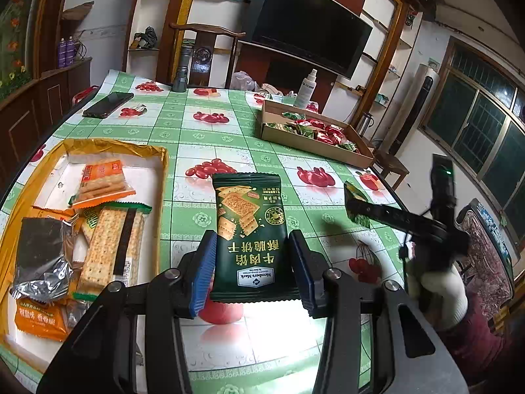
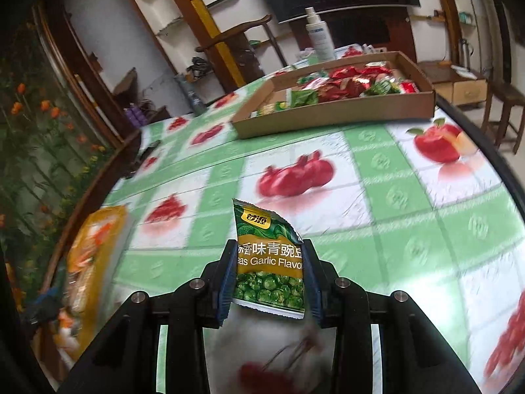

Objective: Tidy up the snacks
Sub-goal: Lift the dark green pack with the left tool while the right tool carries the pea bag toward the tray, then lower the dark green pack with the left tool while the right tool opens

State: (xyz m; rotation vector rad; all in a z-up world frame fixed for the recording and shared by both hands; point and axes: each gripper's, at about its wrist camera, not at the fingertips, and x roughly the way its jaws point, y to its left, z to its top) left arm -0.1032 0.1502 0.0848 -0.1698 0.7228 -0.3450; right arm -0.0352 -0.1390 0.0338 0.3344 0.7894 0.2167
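Under both your grippers lies a glossy tablecloth [image 1: 210, 131] of green and white squares printed with red fruit, covering a table in a room with a large dark television [image 1: 308, 23] on the wall at the upper middle of the left wrist view, a carved wooden chair [image 1: 205, 52] below it to the left, and barred windows at the right edge. Toward the upper right of that view a shallow brown cardboard tray [image 1: 357, 156] holds red and green snack packets, with a white spray bottle [image 1: 306, 87] just behind it. At the lower left a yellow-rimmed white tray [image 1: 157, 164] holds cracker packs.

Your left gripper [image 1: 254, 269] is clamped on a dark green cracker packet [image 1: 251, 226], which stands upright between the blue pads above the cloth. Your right gripper [image 2: 269, 279] is clamped on a green-and-yellow garlic pea packet [image 2: 267, 256], held near the cardboard tray in the upper middle of the right wrist view.
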